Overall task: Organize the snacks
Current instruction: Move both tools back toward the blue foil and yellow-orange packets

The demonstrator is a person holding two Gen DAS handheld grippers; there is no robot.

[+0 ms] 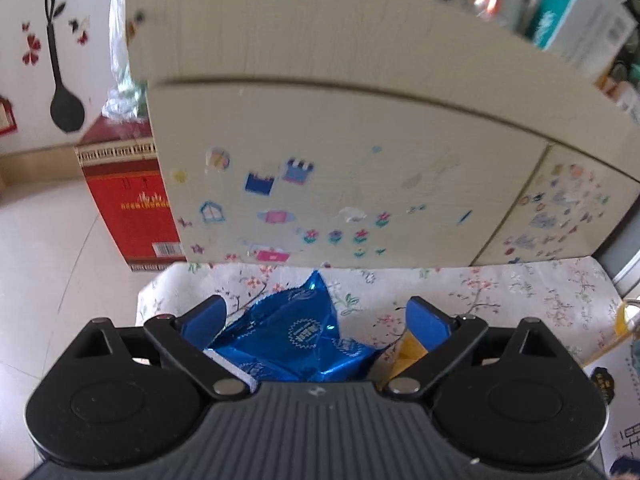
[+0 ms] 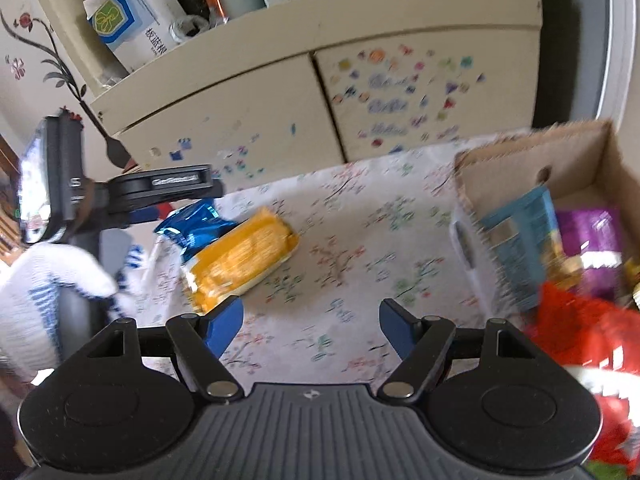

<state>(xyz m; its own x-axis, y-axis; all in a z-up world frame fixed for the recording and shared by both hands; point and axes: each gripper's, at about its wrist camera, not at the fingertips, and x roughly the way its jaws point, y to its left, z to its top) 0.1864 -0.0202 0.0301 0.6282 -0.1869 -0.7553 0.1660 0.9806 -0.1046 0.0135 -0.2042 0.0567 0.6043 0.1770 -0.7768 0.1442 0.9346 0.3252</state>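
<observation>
Flanking blue packet [image 1: 288, 336]: yellow packet [image 2: 240, 258]

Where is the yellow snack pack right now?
In the right wrist view, the yellow snack pack lies left of centre on the flowery tablecloth, touching the blue foil bag.

Even, soft daylight, no hard shadows. Glare on blue foil packet [image 1: 292, 332]. Motion blur on cabinet [image 2: 280, 116] stickers and cardboard box [image 2: 560, 168] contents. Strong fisheye curvature at edges

Both wrist views tilt down, close over floral tablecloth [image 1: 440, 284] (shared: blue packet [image 2: 192, 224]).
</observation>
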